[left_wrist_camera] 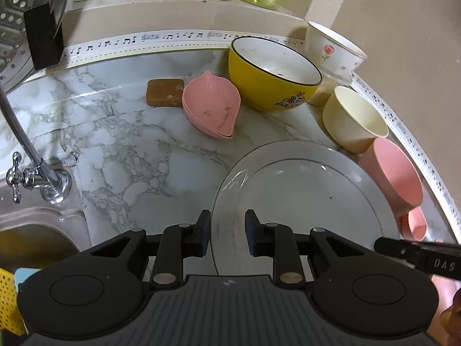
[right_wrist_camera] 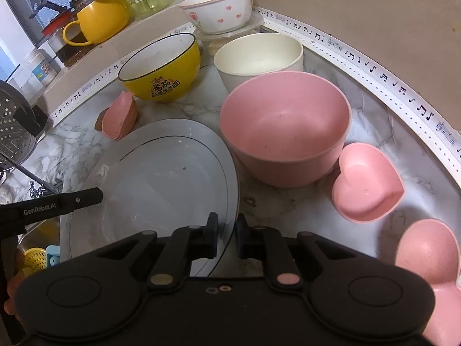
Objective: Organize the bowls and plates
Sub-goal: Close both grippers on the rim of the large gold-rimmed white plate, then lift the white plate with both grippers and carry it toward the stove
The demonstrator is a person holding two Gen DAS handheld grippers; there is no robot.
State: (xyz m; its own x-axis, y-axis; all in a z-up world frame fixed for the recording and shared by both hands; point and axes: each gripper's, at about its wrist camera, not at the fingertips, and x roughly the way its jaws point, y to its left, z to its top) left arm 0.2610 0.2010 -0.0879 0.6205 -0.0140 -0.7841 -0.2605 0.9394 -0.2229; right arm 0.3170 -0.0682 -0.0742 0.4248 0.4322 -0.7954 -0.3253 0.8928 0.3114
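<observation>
both grippers, left gripper point(left_wrist_camera: 227, 232) and right gripper point(right_wrist_camera: 226, 238), look clamped on the glass plate point(right_wrist_camera: 161, 173) rims; uneven lift could swing it into the pink bowl point(right_wrist_camera: 285, 129) just beside it

One plate point(right_wrist_camera: 161, 173), four round bowls point(right_wrist_camera: 283, 127), three small pink dishes point(right_wrist_camera: 366, 184).

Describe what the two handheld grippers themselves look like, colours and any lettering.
Both are matte black plastic with round pivot housings, hinged linkages and metal pins. The left gripper has blue finger pads and a ribbed grey top; its side reads GenRobot.AI. The right gripper has dark pads.
</observation>
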